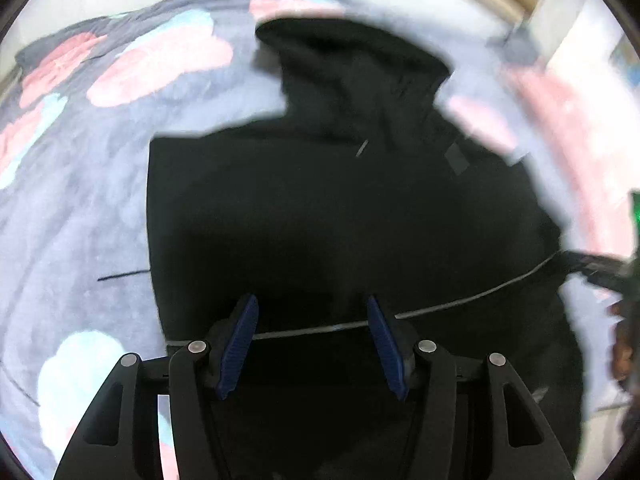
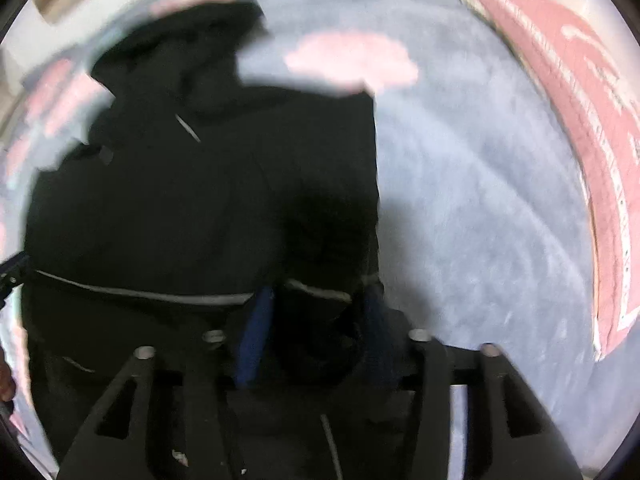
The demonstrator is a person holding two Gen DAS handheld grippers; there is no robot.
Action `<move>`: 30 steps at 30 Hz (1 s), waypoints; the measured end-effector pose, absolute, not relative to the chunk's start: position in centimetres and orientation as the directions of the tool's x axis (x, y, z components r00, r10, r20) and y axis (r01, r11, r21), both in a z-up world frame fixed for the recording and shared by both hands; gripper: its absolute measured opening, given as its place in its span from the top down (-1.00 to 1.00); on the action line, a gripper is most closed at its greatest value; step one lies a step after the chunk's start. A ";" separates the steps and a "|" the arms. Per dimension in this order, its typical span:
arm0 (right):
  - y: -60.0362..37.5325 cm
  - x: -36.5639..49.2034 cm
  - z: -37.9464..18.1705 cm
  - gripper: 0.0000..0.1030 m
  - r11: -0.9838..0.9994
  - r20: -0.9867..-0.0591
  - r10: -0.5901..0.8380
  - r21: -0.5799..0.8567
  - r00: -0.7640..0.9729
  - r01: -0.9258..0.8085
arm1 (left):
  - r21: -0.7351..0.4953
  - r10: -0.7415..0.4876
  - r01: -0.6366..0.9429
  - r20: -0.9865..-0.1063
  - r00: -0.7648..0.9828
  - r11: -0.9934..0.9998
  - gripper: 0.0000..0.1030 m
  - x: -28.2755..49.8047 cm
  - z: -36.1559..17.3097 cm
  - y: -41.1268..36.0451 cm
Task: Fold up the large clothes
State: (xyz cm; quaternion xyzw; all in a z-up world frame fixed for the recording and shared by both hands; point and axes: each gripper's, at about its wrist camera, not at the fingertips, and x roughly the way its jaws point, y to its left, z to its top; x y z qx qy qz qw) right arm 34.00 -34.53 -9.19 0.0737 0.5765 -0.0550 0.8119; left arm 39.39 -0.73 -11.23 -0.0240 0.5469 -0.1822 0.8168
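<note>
Two hand-held grippers, left [image 1: 312,346] and right [image 2: 316,336], are hovering spread, pinching nothing, over a black hooded garment [image 1: 340,208] lying on a flowered blanket [image 1: 80,200].

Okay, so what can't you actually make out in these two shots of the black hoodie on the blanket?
- Left wrist view: the black hoodie's near hem is hidden behind the left gripper.
- Right wrist view: motion blur smears the right gripper; whether its pads touch the cloth between them is unclear.
- Right wrist view: the print on the pink sheet is too blurred to read.
- Both views: the floral blanket's edges are cut off by the lens rim.
</note>
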 end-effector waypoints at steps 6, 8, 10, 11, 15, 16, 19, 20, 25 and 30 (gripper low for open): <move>-30.5 38.1 -7.1 -0.42 0.996 -0.908 0.026 0.057 0.418 0.062 | -0.313 -0.357 0.176 -0.863 0.359 0.933 -0.13 42.3 -11.3 1.3; -29.1 40.0 -9.5 -0.23 0.999 -0.922 0.019 0.036 0.387 0.036 | -0.324 -0.355 0.147 -0.871 0.338 0.935 -0.13 43.2 -13.1 1.7; -28.4 41.4 -12.9 -0.10 0.998 -0.951 0.031 0.045 0.307 0.038 | -0.319 -0.345 0.131 -0.882 0.322 0.939 -0.13 43.9 -14.9 2.0; -28.1 41.1 -14.1 -0.06 0.998 -0.959 0.027 0.041 0.281 0.042 | -0.308 -0.333 0.129 -0.887 0.319 0.943 -0.13 44.1 -15.6 2.1; -28.2 41.5 -16.6 -0.06 0.997 -0.963 0.040 0.056 0.266 0.052 | -0.328 -0.350 0.120 -0.884 0.310 0.937 -0.13 44.9 -16.8 2.8; -28.2 41.6 -16.5 -0.06 0.997 -0.965 0.040 0.057 0.261 0.056 | -0.330 -0.350 0.117 -0.885 0.308 0.937 -0.13 45.1 -16.9 2.8; -27.9 41.5 -15.8 -0.06 0.999 -0.966 0.024 0.035 0.256 0.037 | -0.325 -0.345 0.117 -0.887 0.307 0.938 -0.13 45.3 -16.3 2.7; -27.9 41.1 -15.0 -0.06 0.999 -0.966 0.021 0.031 0.256 0.036 | -0.327 -0.348 0.121 -0.885 0.310 0.937 -0.13 45.0 -15.8 2.7; -28.1 37.3 -9.8 -0.08 0.998 -0.937 0.068 0.062 0.344 -0.027 | -0.402 -0.449 0.201 -0.821 0.352 0.893 -0.13 41.8 -10.8 3.6; -28.9 35.2 -11.5 -0.08 0.999 -0.952 -0.018 -0.028 0.305 -0.031 | -0.351 -0.418 0.244 -0.846 0.331 0.904 -0.13 39.5 -10.9 2.8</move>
